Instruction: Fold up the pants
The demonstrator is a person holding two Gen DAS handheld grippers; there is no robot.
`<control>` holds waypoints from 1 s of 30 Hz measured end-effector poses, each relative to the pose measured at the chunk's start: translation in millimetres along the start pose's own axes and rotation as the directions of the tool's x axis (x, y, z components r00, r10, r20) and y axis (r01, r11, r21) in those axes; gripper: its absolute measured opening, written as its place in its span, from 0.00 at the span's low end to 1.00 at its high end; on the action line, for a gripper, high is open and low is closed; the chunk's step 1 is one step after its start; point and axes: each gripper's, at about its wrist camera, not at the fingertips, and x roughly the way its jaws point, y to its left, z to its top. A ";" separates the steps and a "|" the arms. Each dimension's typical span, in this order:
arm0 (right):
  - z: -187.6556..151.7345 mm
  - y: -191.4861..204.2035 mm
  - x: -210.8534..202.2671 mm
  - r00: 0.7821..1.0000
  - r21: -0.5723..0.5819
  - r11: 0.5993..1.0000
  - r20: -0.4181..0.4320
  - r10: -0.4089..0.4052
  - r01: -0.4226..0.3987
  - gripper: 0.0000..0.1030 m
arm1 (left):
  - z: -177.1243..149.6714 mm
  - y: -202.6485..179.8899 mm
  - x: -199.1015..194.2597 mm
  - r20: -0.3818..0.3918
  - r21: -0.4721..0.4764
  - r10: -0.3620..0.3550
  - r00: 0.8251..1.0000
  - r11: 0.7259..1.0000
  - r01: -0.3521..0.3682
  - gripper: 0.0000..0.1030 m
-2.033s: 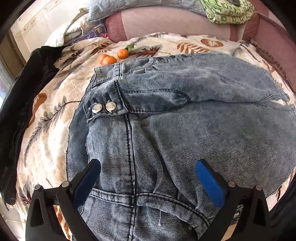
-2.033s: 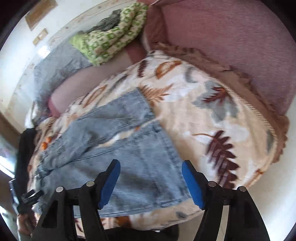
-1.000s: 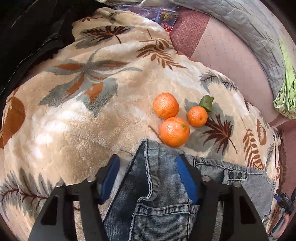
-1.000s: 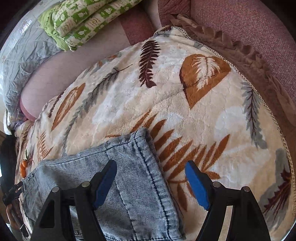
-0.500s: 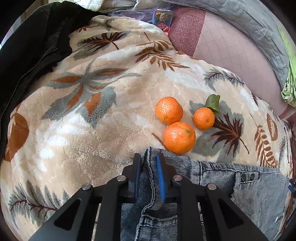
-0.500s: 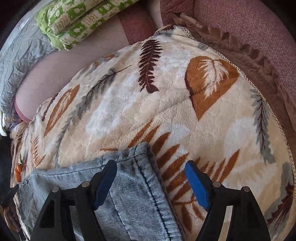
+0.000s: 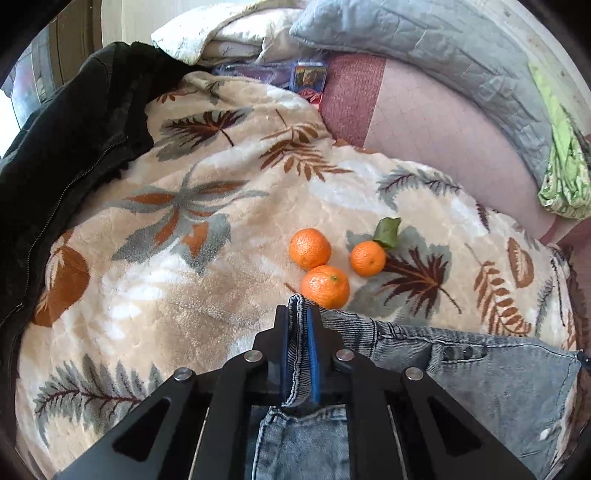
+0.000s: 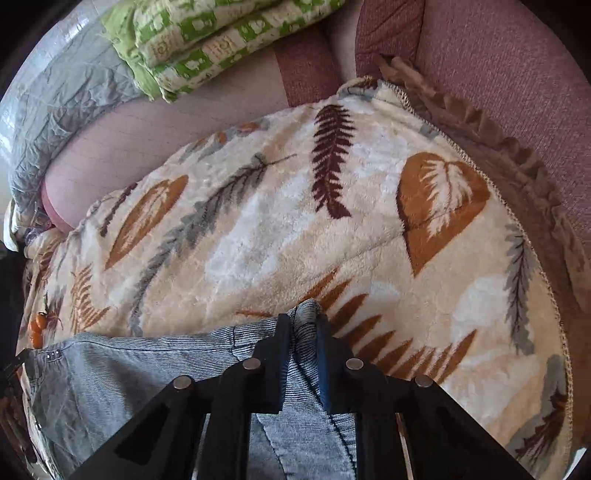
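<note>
The left gripper (image 7: 298,317) has just been closing and now pinches a corner of the waistband of the jeans (image 7: 498,373) between its blue pads, the denim edge standing up between the jaws. The right gripper (image 8: 303,325) has likewise just clamped down on the hem corner of a leg of the same jeans (image 8: 129,365), a bunched ridge of cloth poking out past its fingertips. From each grip the denim hangs back beneath the tool and stretches sideways across the blanket (image 7: 177,288), with two dark rivets showing on the waistband in the left wrist view. Just beyond the left gripper lie three mandarins (image 7: 325,286), the nearest almost touching the pinched corner; one carries a green leaf (image 7: 388,230). A black jacket (image 7: 62,147) with a zip is heaped along the blanket's left edge. The blanket is cream plush with brown and grey leaf prints, spread over a pinkish sofa (image 8: 498,62); a grey quilt (image 7: 443,48) and a green patterned cloth (image 8: 221,33) lie over the backrest.
</note>
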 end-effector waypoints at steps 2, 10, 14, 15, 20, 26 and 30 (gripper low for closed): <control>-4.6 0.0 -29.4 0.999 -0.004 1.000 0.042 0.020 -0.020 0.13 | -6.0 -0.2 -33.7 0.054 0.011 -0.030 0.998 0.999 0.030 0.09; -66.7 -29.3 -160.0 0.974 -0.002 0.995 0.207 0.093 -0.095 0.13 | -82.6 36.1 -192.4 0.256 0.033 -0.147 0.956 0.989 0.143 0.02; -136.5 -58.1 -197.6 0.963 -0.022 0.989 0.225 0.149 -0.147 0.14 | -146.4 74.2 -217.9 0.217 0.066 -0.136 0.967 0.990 0.124 0.02; -157.6 -65.1 -195.6 0.968 -0.021 0.987 0.194 0.161 -0.160 0.14 | -161.1 83.6 -213.5 0.189 0.082 -0.108 0.976 0.992 0.093 0.02; -255.6 -102.7 -150.7 0.976 0.039 0.977 -0.057 0.211 -0.209 0.23 | -202.9 123.2 -185.3 0.041 0.047 -0.002 0.999 0.999 0.000 0.02; -269.0 -139.1 -156.3 0.986 0.235 0.958 0.026 0.163 -0.164 0.61 | -171.2 86.2 -170.9 0.051 0.032 -0.111 0.993 0.994 0.109 0.53; -244.9 -132.0 -184.3 0.980 0.268 0.947 0.139 0.145 -0.178 0.61 | -137.4 36.5 -146.8 0.016 0.052 -0.189 0.982 0.981 0.187 0.60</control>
